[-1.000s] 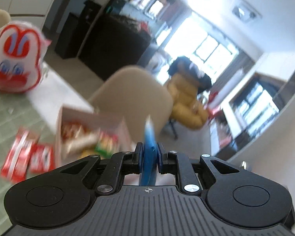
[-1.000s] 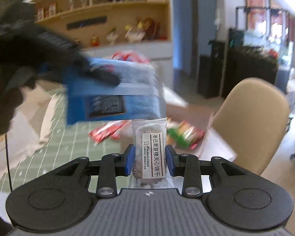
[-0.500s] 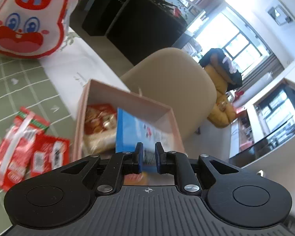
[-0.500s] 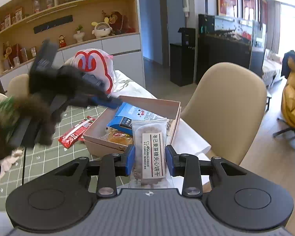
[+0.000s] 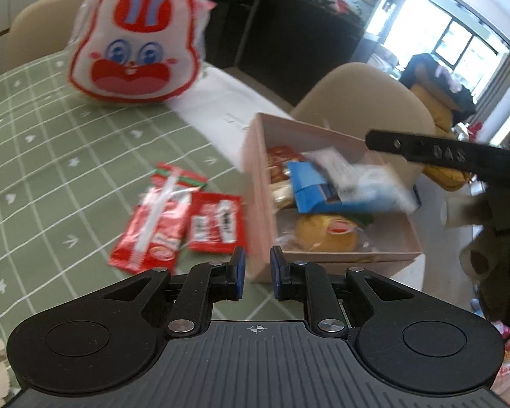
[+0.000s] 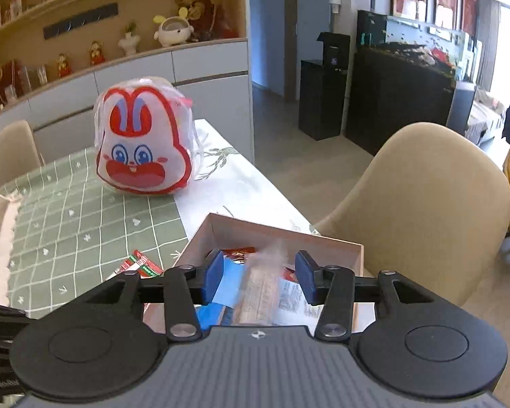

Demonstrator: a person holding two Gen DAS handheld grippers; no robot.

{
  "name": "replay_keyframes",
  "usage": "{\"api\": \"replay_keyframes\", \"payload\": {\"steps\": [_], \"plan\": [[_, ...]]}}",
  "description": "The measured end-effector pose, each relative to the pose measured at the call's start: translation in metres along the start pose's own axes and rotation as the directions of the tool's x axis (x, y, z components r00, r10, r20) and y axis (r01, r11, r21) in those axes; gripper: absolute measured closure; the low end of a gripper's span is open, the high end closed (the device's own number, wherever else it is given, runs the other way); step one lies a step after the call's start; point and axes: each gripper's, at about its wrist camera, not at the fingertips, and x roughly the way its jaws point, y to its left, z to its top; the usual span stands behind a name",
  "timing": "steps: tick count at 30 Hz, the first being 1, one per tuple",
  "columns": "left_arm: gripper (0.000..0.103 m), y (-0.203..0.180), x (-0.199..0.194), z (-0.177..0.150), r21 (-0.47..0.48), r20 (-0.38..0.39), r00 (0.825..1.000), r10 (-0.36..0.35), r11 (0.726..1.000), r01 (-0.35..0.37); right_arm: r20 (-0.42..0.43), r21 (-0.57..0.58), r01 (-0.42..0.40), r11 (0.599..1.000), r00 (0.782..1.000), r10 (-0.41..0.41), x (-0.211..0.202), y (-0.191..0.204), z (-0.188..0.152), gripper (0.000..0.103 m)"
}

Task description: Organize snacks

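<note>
A pink cardboard box sits on the table and holds several snacks, with a blue packet lying on top. My left gripper is open and empty, just short of the box's near corner. Two red sachets lie on the green cloth left of the box. My right gripper is open above the box; a clear biscuit packet sits blurred between its jaws, loose over the blue packet. The right gripper's finger reaches over the box in the left wrist view.
A rabbit-face bag stands on the green checked cloth at the back, also in the right wrist view. A beige chair stands beyond the table edge by the box. Another chair is at the far left.
My left gripper let go of the blue packet into the box and drew back. My right gripper moved over the box and opened, releasing the biscuit packet.
</note>
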Motion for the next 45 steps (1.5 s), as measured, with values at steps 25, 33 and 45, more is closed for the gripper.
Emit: {"api": "replay_keyframes", "payload": {"steps": [25, 33, 45], "plan": [[0.085, 0.115, 0.007, -0.043, -0.264, 0.0, 0.999, 0.05, 0.963, -0.048, -0.371, -0.578, -0.071, 0.813, 0.91, -0.184, 0.172, 0.173, 0.012, 0.101], [0.085, 0.146, 0.007, -0.052, -0.374, 0.032, 0.998, 0.054, 0.927, -0.038, -0.456, -0.618, -0.206, 0.759, 0.88, -0.132, 0.148, 0.187, -0.02, 0.102], [0.084, 0.091, 0.054, 0.018, -0.131, 0.095, 0.994, 0.045, 0.991, -0.033, -0.415, -0.492, -0.336, 0.803, 0.902, 0.122, 0.022, 0.163, -0.088, 0.1]]}}
